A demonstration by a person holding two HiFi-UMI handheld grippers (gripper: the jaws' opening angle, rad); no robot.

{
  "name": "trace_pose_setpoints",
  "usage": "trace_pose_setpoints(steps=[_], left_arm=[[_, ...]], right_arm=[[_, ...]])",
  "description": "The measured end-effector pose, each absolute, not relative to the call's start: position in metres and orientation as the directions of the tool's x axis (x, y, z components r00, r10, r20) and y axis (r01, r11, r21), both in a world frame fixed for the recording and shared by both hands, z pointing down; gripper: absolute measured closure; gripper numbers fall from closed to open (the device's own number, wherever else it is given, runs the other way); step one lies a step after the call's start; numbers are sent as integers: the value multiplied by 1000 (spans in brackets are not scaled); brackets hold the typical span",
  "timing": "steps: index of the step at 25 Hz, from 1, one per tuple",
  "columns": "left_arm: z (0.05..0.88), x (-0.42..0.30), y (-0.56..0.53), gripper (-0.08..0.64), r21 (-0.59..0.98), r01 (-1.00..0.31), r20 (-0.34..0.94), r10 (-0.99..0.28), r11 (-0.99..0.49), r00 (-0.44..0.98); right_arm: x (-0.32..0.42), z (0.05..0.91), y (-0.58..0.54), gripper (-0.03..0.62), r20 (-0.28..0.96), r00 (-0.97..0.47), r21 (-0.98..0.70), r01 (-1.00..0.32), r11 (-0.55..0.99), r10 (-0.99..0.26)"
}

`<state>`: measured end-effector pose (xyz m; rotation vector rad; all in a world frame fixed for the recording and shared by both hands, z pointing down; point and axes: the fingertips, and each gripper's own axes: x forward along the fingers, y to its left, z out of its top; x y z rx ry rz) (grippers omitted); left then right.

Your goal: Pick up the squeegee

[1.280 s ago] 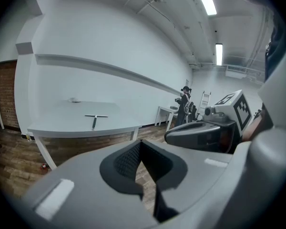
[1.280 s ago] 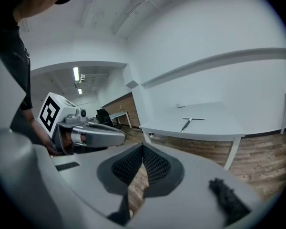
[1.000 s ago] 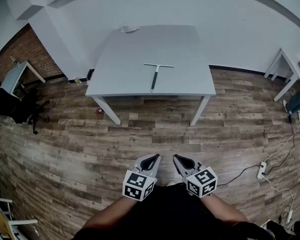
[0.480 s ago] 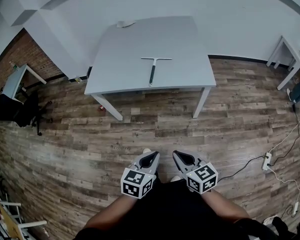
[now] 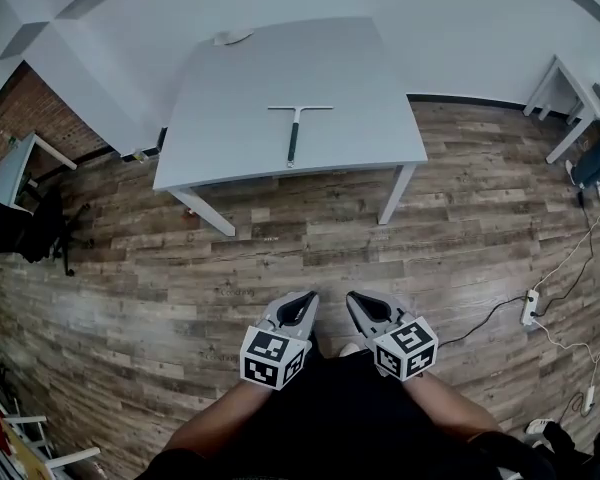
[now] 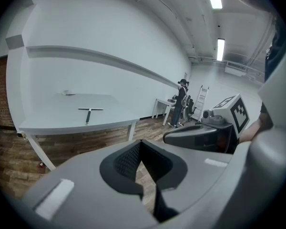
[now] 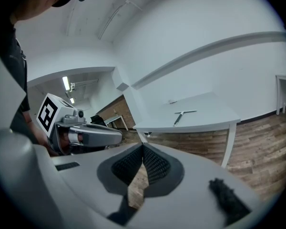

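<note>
left gripper [image 5: 302,303] and right gripper [image 5: 358,305] held low over the wooden floor [image 5: 280,248], jaws closed on nothing, squeegee [image 5: 294,134] laid flat on the grey table [image 5: 220,128], well apart from both

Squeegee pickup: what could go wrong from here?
1. The left gripper and right gripper are both shut and empty; one must open before reaching the squeegee, or it will likely just shove it.
2. The squeegee lies flat on the table with a thin handle; jaws could scrape the top or slip off.
3. It sits mid-table, so the reach may be long.
</note>
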<state>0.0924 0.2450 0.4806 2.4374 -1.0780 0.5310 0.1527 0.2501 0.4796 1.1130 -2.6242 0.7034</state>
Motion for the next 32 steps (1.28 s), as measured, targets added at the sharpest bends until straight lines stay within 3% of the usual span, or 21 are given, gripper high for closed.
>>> trace_pose_setpoints(steps=[18,32], left_arm=[[521,14,165,554,297,-802,535,-606,-518,589],[497,-43,56,554,317,-783,459,-637,-534,620]], right_arm=[[78,524,177,586,479,-711,-376,-696,611,-515],[40,499,67,586,511,-641,-286,-755,590,-573]])
